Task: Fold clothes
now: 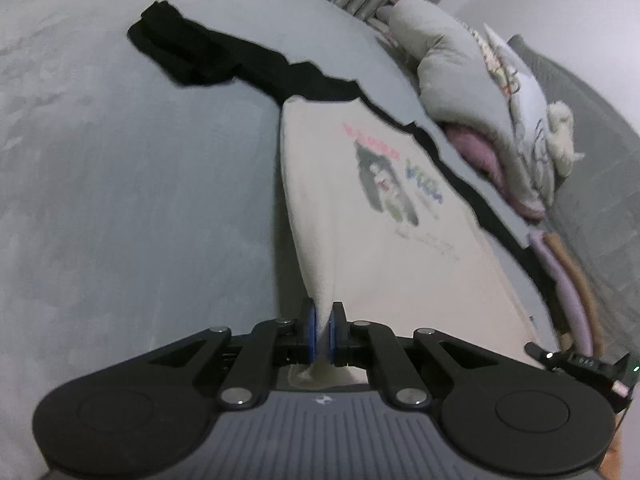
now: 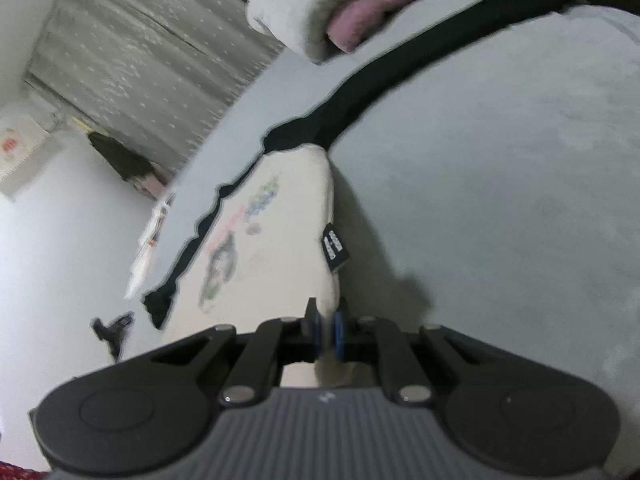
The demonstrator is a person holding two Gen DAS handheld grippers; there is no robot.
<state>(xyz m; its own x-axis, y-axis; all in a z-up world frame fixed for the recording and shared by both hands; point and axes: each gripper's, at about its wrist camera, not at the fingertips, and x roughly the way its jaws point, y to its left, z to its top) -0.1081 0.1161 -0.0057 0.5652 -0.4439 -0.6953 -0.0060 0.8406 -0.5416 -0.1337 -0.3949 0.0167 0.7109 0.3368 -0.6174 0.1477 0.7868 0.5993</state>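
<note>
Left gripper [image 1: 323, 334]: blue pads [image 1: 311, 334] pressed together on a pinch of cream fabric, a hem corner of the shirt [image 1: 372, 216]. The fabric rises in a taut ridge from the pads and widens going far. Shirt is cream with black sleeves; a faded colour print [image 1: 386, 176] faces up on the body. One black sleeve [image 1: 192, 54] lies stretched to the far left across the grey bed [image 1: 120, 200].

Right gripper [image 2: 327, 334]: pads [image 2: 339, 336] closed on the cream hem of the same shirt [image 2: 280, 216], cloth squeezed between them and showing again below the jaws. A black label [image 2: 335, 250] hangs at the shirt's right edge, just beyond the gripper. Print [image 2: 228, 256] blurred, not legible. The other black sleeve [image 2: 400, 76] curves away to the far right over the bed [image 2: 500, 200].

Surroundings: pile of grey and pink bedding [image 1: 472, 92] at the far right of the bed, beside the shirt. Folded lilac and tan cloths [image 1: 568, 288] near right. Grey patterned curtain [image 2: 140, 68] behind the bed. Frames slightly motion-blurred
</note>
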